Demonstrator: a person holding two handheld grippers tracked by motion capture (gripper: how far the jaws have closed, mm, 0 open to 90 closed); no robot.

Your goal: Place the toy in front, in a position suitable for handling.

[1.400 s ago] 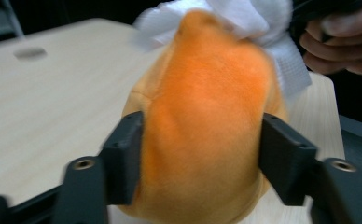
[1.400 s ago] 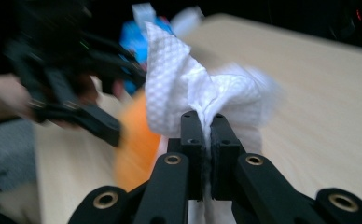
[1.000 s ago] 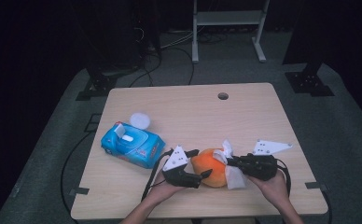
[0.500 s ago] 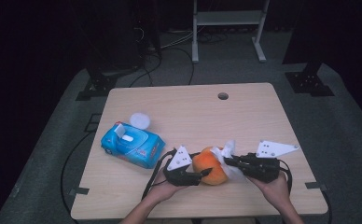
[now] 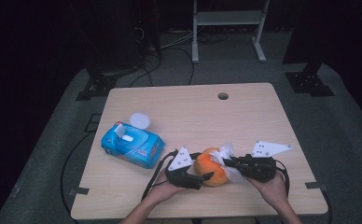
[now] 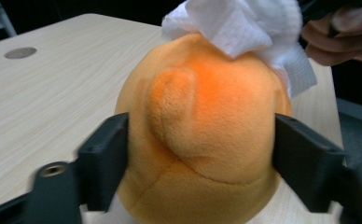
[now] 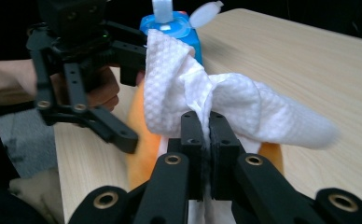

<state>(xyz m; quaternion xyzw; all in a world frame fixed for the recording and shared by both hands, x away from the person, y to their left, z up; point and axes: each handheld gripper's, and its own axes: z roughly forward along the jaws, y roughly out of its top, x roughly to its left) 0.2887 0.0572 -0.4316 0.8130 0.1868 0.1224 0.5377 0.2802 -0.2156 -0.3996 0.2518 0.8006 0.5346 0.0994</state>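
Note:
An orange plush ball (image 5: pixel 210 168) rests on the table (image 5: pixel 193 112) near its front edge. My left gripper (image 5: pixel 202 171) is shut on it, with one jaw on each side of the plush (image 6: pixel 207 121) in the left gripper view (image 6: pixel 202 156). My right gripper (image 5: pixel 229 162) is shut on a crumpled white wipe (image 5: pixel 225 153). The wipe (image 7: pixel 202 93) is pinched between the closed jaws (image 7: pixel 206 135) and lies against the top of the plush (image 7: pixel 139 154). That wipe (image 6: pixel 240 23) drapes over the plush's upper right side.
A blue pack of wipes (image 5: pixel 132 145) lies to the left with a wipe sticking up from its opening and a round white lid (image 5: pixel 141 120) behind it. The table has a cable hole (image 5: pixel 223 96) at the back. Dark floor and stands surround it.
The right gripper and its wipe have shifted slightly back and forth over the plush's top. The left gripper keeps the plush in nearly the same place.

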